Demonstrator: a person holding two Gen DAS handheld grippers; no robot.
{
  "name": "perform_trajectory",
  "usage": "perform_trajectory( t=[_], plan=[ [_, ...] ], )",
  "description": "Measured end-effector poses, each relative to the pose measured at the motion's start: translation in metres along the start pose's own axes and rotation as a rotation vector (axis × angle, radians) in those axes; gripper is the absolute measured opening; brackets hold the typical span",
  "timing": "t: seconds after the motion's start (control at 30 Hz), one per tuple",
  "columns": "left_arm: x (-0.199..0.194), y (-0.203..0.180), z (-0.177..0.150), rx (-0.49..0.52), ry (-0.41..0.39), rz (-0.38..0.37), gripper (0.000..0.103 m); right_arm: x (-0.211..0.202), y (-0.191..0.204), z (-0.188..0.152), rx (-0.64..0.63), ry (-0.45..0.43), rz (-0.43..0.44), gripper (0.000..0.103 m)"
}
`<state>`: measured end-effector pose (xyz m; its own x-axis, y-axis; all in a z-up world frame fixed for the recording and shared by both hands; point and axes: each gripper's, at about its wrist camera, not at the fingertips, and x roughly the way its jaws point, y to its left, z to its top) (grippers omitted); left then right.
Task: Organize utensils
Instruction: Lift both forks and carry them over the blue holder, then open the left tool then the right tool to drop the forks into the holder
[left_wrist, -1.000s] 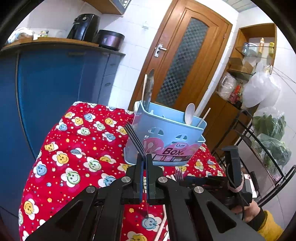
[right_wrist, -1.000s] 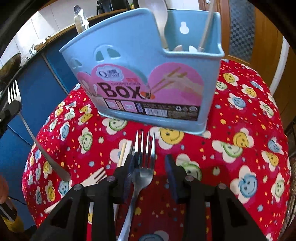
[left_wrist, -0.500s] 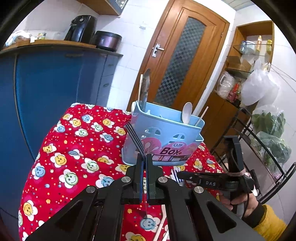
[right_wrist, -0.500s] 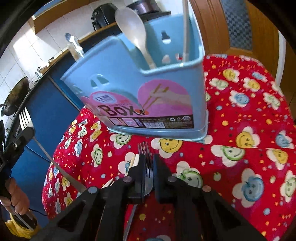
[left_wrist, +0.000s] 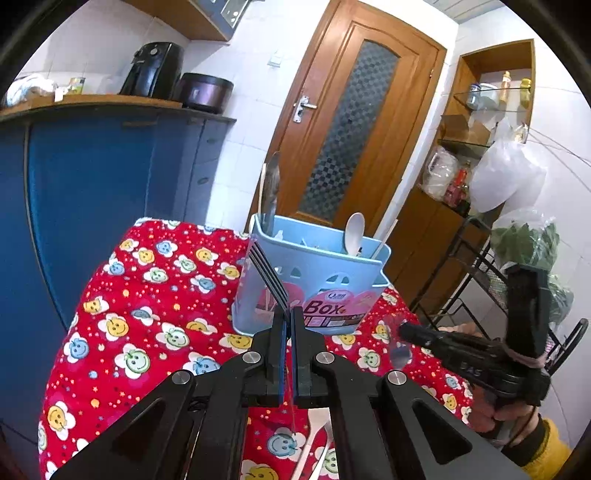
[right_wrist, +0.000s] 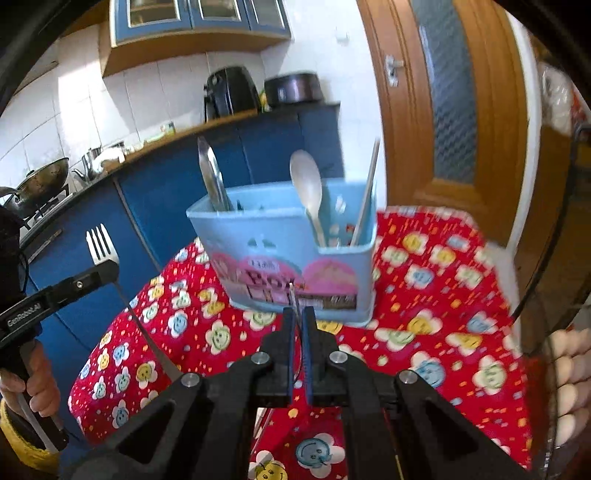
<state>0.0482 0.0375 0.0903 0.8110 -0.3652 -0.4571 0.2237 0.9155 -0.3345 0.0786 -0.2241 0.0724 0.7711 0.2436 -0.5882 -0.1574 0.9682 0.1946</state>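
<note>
A light blue utensil box (left_wrist: 314, 291) (right_wrist: 280, 236) stands on the red flowered cloth (left_wrist: 147, 317) (right_wrist: 424, 332). In it stand a metal utensil (right_wrist: 210, 173), a white spoon (right_wrist: 308, 188) and a chopstick (right_wrist: 367, 195). My left gripper (left_wrist: 288, 321) (right_wrist: 107, 267) is shut on a metal fork (left_wrist: 267, 275) (right_wrist: 99, 243) whose tines point up, short of the box's front left corner. My right gripper (right_wrist: 298, 314) (left_wrist: 406, 328) is shut on a second fork (right_wrist: 293, 295) (left_wrist: 400, 354), seen edge-on, raised above the cloth in front of the box.
White plastic utensils (left_wrist: 314, 443) lie on the cloth near the front edge. A blue cabinet (left_wrist: 92, 192) stands left of the table. A wooden door (left_wrist: 351, 129) is behind it and a black wire rack (left_wrist: 480, 273) to the right. A hand (left_wrist: 491, 410) holds the right gripper.
My right gripper closed on the fork lying on the cloth and lifted it up and back from the box. The left gripper kept its fork nearly still.
</note>
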Motion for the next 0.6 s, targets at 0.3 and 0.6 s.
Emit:
perform_trajectory(
  t=[0.3, 0.6],
  plan=[
    [-0.009, -0.010, 0.015, 0.025, -0.031, -0.014, 0.001, -0.033, 0.008, 0.017, -0.019, -0.156, -0.135, 0.005],
    [-0.012, -0.022, 0.044, 0.074, -0.073, -0.010, 0.001, -0.047, 0.002, 0.042, -0.011, -0.202, -0.178, 0.004]
  ],
)
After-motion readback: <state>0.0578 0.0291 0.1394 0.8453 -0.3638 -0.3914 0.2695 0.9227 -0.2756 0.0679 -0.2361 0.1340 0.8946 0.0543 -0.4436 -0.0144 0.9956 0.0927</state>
